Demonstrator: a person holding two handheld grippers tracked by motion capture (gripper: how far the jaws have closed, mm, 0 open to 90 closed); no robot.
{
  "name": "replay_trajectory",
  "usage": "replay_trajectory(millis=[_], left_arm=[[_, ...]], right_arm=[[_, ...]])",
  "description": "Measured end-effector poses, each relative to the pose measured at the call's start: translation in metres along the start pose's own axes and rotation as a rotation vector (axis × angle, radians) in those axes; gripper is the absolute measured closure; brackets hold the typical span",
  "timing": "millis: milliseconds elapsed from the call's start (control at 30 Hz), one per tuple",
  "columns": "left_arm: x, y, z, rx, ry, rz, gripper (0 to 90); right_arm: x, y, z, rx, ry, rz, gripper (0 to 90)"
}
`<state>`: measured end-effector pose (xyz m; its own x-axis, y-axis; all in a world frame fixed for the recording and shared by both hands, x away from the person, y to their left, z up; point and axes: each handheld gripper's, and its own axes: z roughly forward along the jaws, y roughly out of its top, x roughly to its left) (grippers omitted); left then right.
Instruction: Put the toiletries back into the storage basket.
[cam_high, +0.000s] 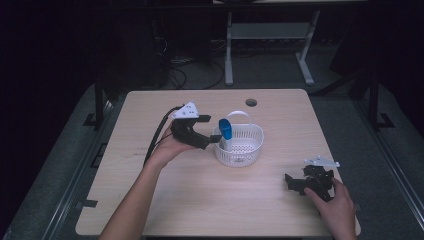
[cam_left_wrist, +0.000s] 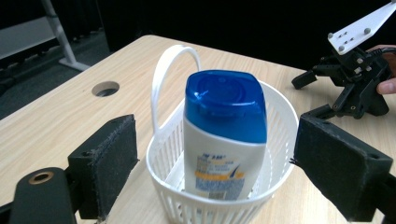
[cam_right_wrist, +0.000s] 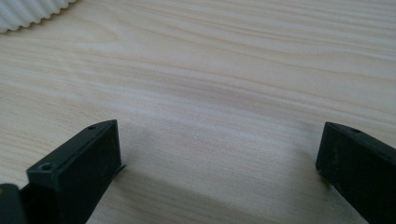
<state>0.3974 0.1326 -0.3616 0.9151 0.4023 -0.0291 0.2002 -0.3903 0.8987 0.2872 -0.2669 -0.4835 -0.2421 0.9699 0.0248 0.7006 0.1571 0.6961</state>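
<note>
Two grippers: both on a pale wooden table (cam_high: 200, 200), each held in a person's hand.
Left gripper (cam_high: 212, 140): at 9 o'clock of the basket, jaws spread wide, nothing between them; in its own view (cam_left_wrist: 215, 158) the jaws flank the basket without touching the bottle.
Right gripper (cam_high: 295, 182): at 4 o'clock of the basket, well apart from it, low over bare wood; jaws wide and empty in its own view (cam_right_wrist: 219, 154).
Basket (cam_high: 250, 150): white, slotted, round, with an arched handle (cam_left_wrist: 163, 70) at its far side.
Bottle (cam_high: 225, 131): white with blue cap, standing upright inside the basket.
Label (cam_left_wrist: 217, 175): orange band and small dark print, too blurred to read.
Table hole (cam_high: 251, 102): at 12 o'clock of the basket.
</note>
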Motion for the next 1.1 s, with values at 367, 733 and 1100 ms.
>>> replay_trajectory(millis=[367,733,1100], left_arm=[[-0.005,-0.007,-0.026,0.042,0.036,0.002,13.4],[-0.013,-0.034,-0.056,0.092,0.095,-0.018,13.5],[-0.023,-0.064,-0.083,0.112,0.132,-0.043,13.5]], right_arm=[[0.0,0.0,0.0,0.001,0.0,-0.001,0.0],[-0.001,0.001,0.0,-0.001,0.008,-0.008,0.0],[-0.001,0.001,0.001,0.0,0.006,-0.006,0.0]])
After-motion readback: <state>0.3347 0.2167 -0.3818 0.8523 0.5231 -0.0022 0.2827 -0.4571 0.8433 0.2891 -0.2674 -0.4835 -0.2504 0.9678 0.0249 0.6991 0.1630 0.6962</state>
